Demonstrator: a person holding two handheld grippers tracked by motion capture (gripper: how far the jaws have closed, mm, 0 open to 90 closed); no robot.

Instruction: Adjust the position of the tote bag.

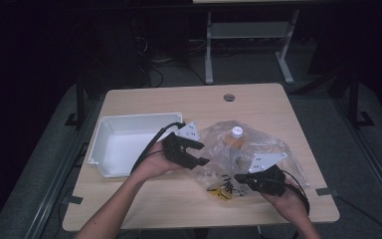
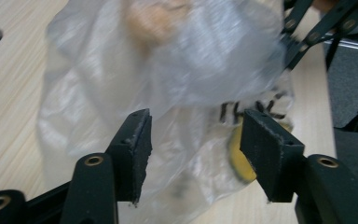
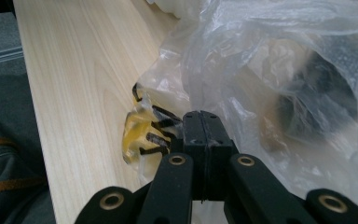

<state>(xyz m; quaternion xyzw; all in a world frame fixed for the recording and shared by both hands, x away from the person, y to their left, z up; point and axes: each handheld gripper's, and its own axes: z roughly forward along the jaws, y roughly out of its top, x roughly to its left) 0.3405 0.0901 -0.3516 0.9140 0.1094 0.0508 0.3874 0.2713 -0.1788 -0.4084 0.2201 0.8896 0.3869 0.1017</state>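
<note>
clear plastic bag point(image 1: 258, 149): crumpled, yellow-black print, orange bottle point(image 1: 235, 138) inside, table centre-right | left gripper point(image 1: 200, 153): spread wide, at bag's 9 o'clock | right gripper point(image 1: 239, 178): pinching bag's 6 o'clock edge

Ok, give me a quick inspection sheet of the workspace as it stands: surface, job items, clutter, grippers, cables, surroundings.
Surface: light wooden table, round hole near far edge.
Job's things: crumpled clear plastic bag with a white-capped orange bottle inside; yellow-and-black printed patch at its near edge.
Clutter: empty white rectangular plastic bin on the left.
Grippers: left gripper open, jaws either side of the bag; right gripper shut on the bag's edge.
Cables: black cable loops from the left gripper over the bin.
Surroundings: dark room, grey floor, white desk frame behind.
</note>
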